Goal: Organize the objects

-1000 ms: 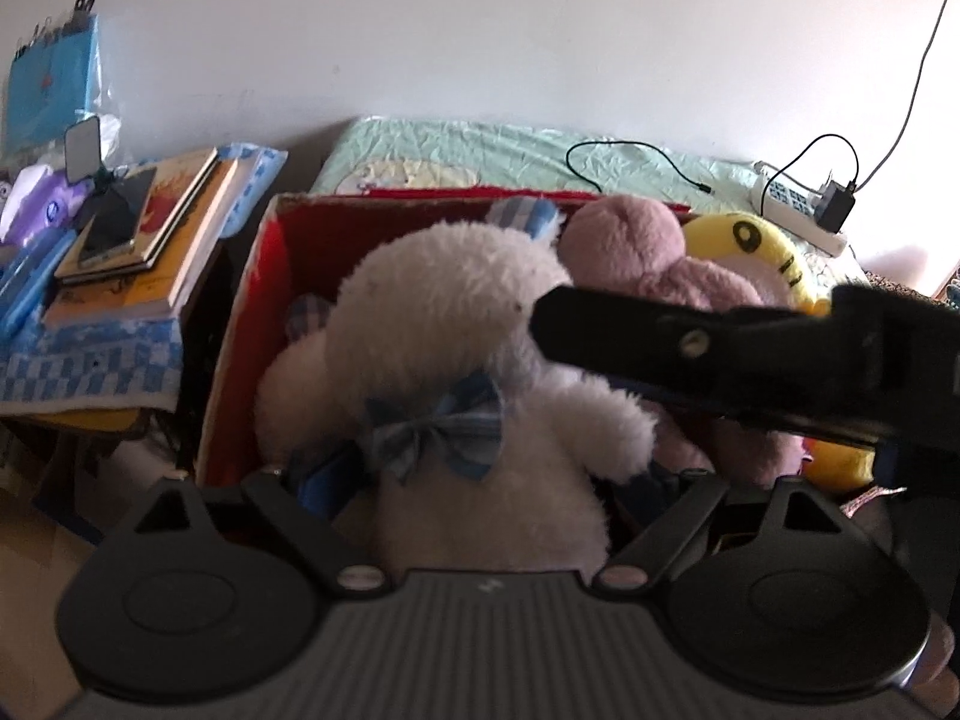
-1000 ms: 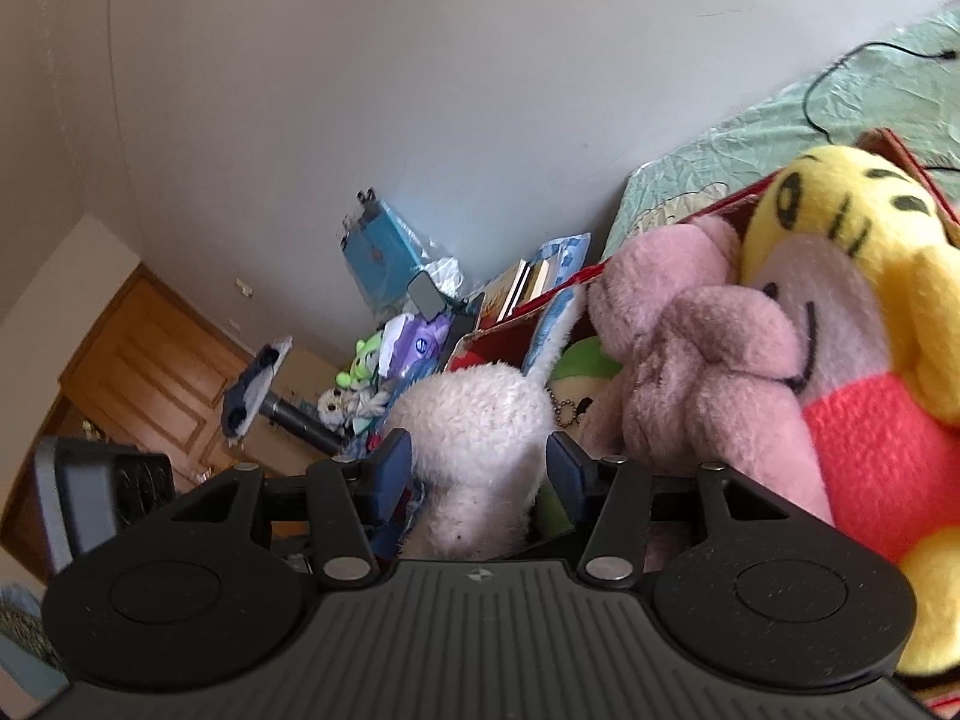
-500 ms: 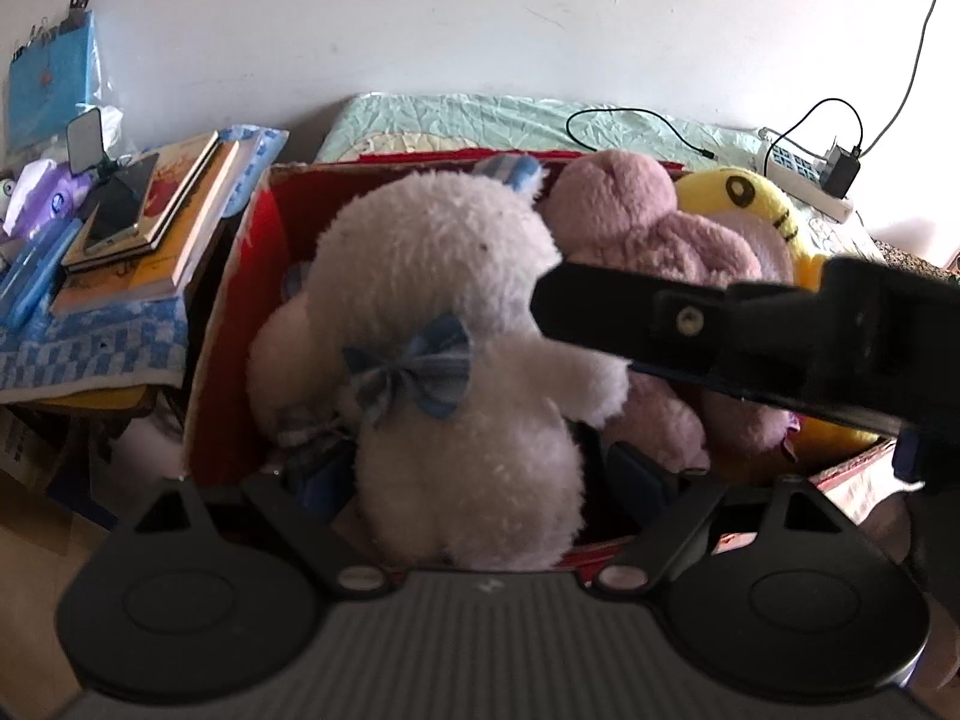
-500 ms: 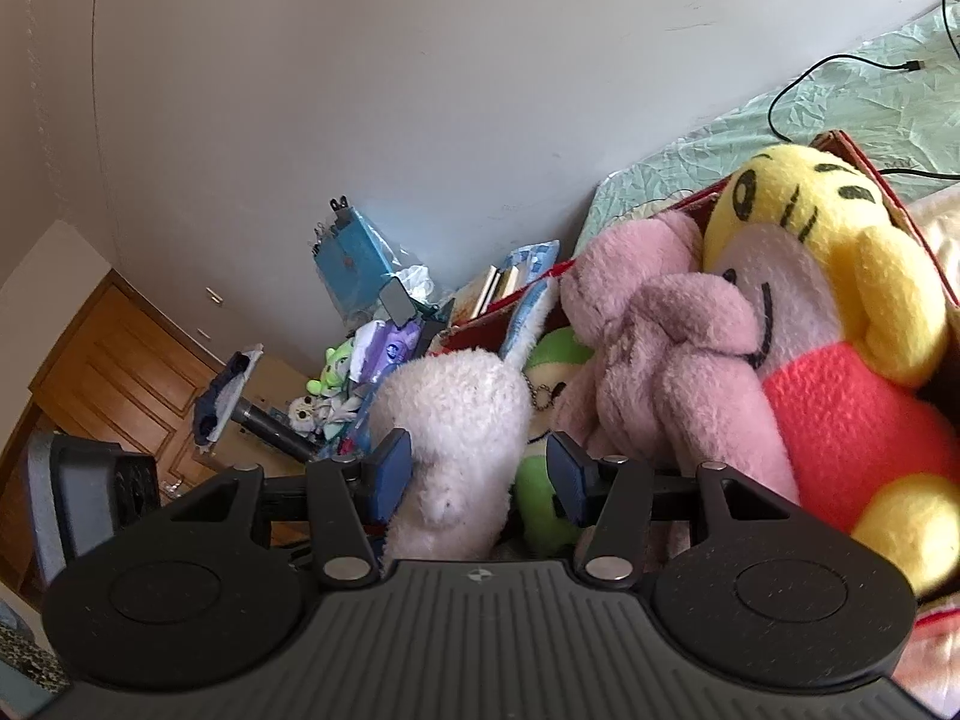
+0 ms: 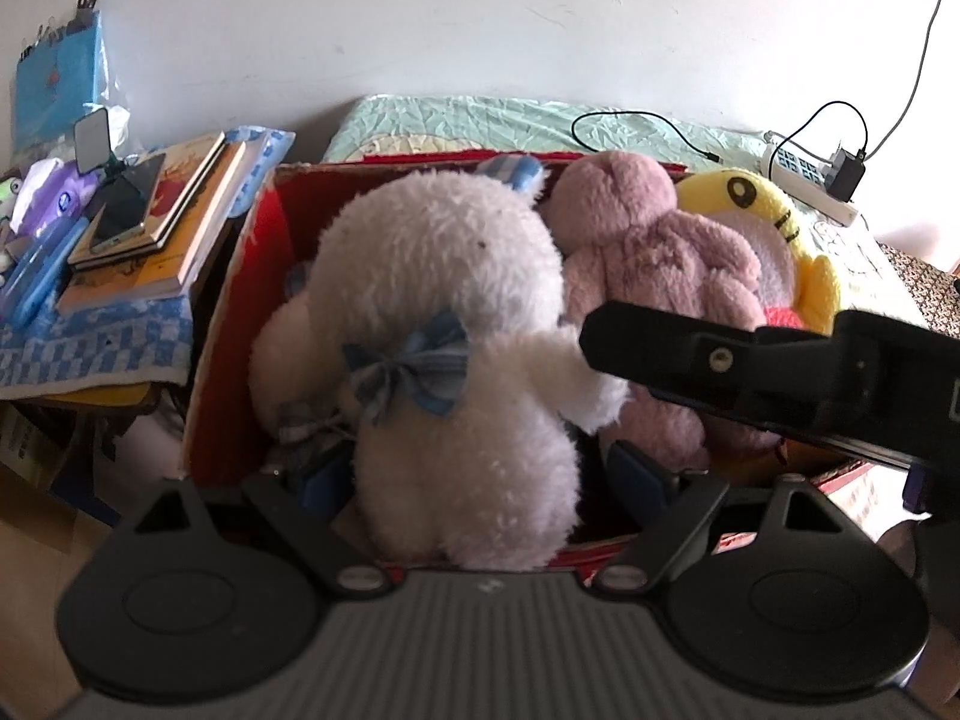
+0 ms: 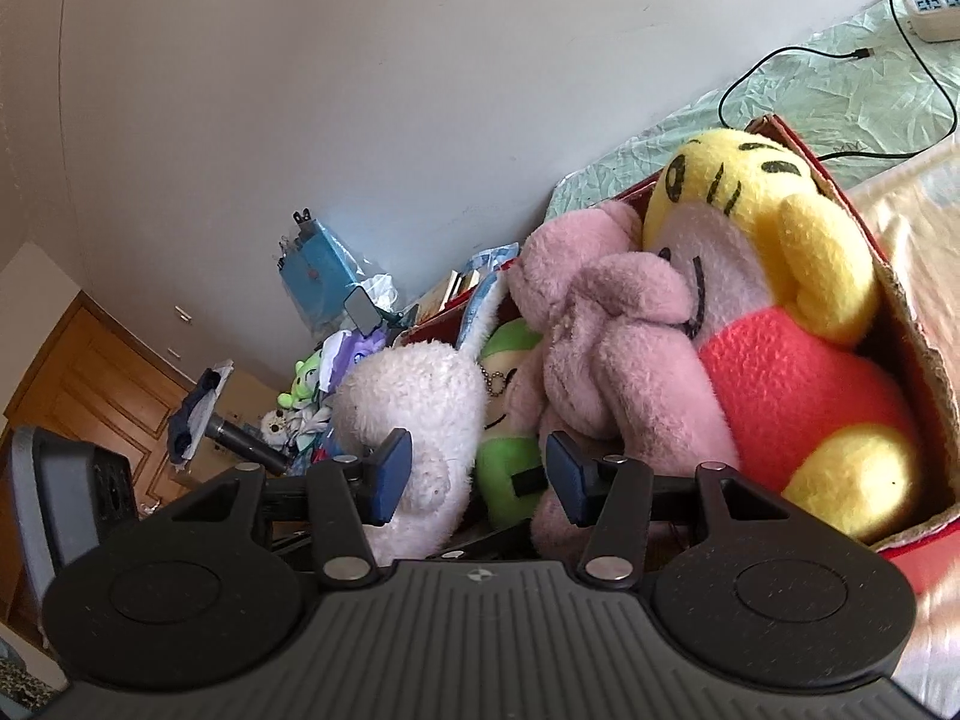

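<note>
A white plush with a blue bow (image 5: 444,276) fills the left wrist view, its lower body pinched between the fingers of my left gripper (image 5: 477,477), which is shut on it. It hangs over the left end of a red cardboard box (image 5: 240,312). A pink plush (image 5: 648,252) and a yellow-and-red plush (image 5: 744,204) lie packed in the box to its right. My right gripper (image 6: 480,474) is open, and the white plush (image 6: 414,396) and a green plush (image 6: 510,372) show beyond its gap. One of its fingers (image 5: 690,354) crosses beside the white plush's arm.
A stack of books with a phone on top (image 5: 156,216) lies on a blue checked cloth (image 5: 90,342) left of the box. Behind the box is a green bedsheet (image 5: 480,120) with a black cable (image 5: 636,120) and a power strip (image 5: 804,180). A wooden door (image 6: 90,372) is far left.
Both cameras have drawn back and up from the box, whose front edge now shows. The white plush keeps its place between my left fingers and sits higher relative to the box.
</note>
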